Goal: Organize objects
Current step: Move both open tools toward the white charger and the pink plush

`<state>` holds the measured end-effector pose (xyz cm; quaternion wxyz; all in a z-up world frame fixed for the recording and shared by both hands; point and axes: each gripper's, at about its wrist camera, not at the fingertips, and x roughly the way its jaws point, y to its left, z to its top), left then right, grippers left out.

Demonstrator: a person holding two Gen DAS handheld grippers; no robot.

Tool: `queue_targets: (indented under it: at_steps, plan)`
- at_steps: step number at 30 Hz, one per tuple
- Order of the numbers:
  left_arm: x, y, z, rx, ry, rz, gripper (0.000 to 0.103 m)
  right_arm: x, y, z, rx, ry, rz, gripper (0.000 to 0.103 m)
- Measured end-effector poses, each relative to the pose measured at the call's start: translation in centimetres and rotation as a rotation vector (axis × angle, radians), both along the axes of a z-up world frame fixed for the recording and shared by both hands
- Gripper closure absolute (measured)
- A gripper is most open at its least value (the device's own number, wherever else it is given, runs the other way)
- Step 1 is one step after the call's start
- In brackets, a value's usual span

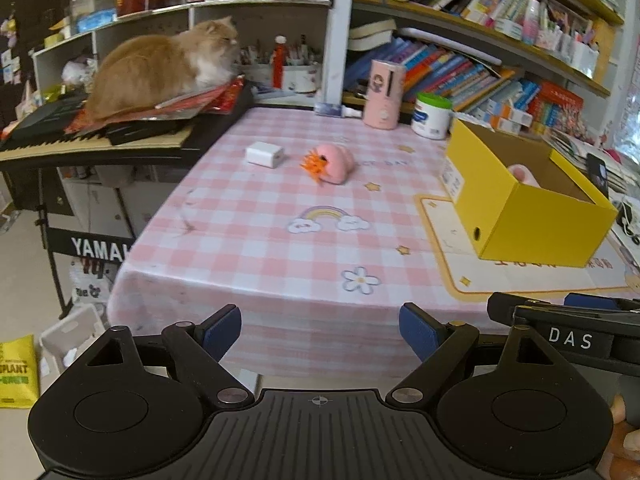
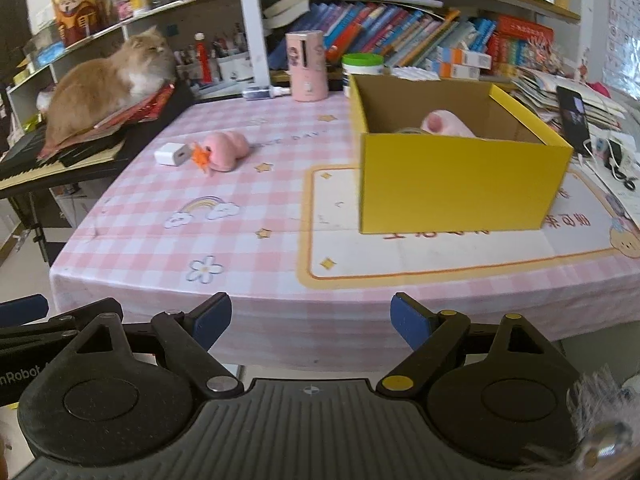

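Both grippers hang off the near edge of the table (image 1: 248, 240), well short of anything on it. The left gripper (image 1: 320, 330) has its jaws spread wide with nothing between them; the right gripper (image 2: 311, 318) is just as empty, jaws spread.

What worries me first is the cat (image 1: 160, 68), sitting on papers atop the keyboard (image 1: 60, 144) at about ten o'clock from the loose things. If it hops down onto the cloth while a gripper reaches in, it could knock the pieces about or get bumped. The pink plush toy (image 1: 334, 164) is soft and rounded, with an orange spiky thing (image 1: 314, 164) touching its left side. I can't tell whether the two are joined, so a pinch on one may drag or drop the other. The white charger (image 1: 265, 155), just beside them at nine o'clock, is small and smooth, so a grip off its middle could let it slip.

The yellow box (image 2: 460, 184) stands open at about two o'clock from the toy, on a printed mat (image 2: 440, 248). Inside, another pink plush piece (image 2: 444, 124) shows over the wall; the rest of the inside is hidden. A carry coming in too low could clip that near wall and shove the light box along the mat.
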<state>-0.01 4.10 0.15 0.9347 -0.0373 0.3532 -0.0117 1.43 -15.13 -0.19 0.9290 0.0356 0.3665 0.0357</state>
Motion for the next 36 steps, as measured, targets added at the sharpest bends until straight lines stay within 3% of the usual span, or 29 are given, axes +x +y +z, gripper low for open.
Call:
queue_targets:
  at_steps: [18, 36]
  plan:
    - [0.9, 4.3, -0.5, -0.022, 0.006, 0.072, 0.015, 1.6, 5.5, 0.4, -0.033, -0.015, 0.105, 0.016]
    - [10.8, 6.1, -1.7, -0.02, 0.057, 0.131, 0.015, 12.0, 7.9, -0.9, -0.036, 0.039, 0.163, 0.016]
